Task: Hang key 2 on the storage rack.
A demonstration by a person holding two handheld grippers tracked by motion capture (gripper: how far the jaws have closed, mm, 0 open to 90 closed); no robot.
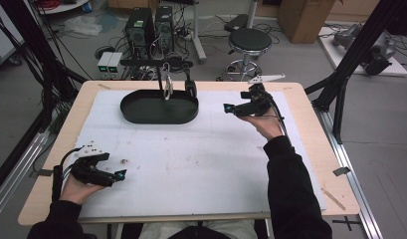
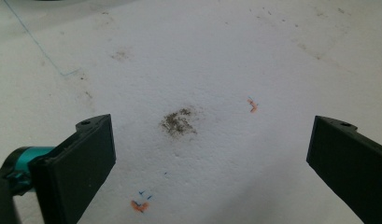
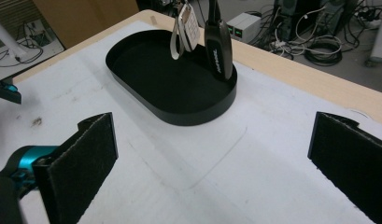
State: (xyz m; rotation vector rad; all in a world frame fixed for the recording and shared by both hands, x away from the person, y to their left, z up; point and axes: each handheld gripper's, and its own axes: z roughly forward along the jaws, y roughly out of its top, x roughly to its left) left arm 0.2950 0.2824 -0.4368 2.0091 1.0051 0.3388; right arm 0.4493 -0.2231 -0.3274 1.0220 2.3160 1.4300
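Both hand-held grippers are released, jaws spread wide with nothing between them. Left hand-held gripper sits low at the near left of the white mat, its own view looking down on a dark smudge on the mat. Right hand-held gripper hovers at the far right, aimed toward the black oval tray, which lies at the mat's far edge on the tabletop. A carabiner and a black key fob hang over the tray.

1. I work in a lab: computer towers and tangled cables sit on the floor.
2. A black metal frame surrounds my wooden table.
3. A stool and cardboard boxes stand behind.
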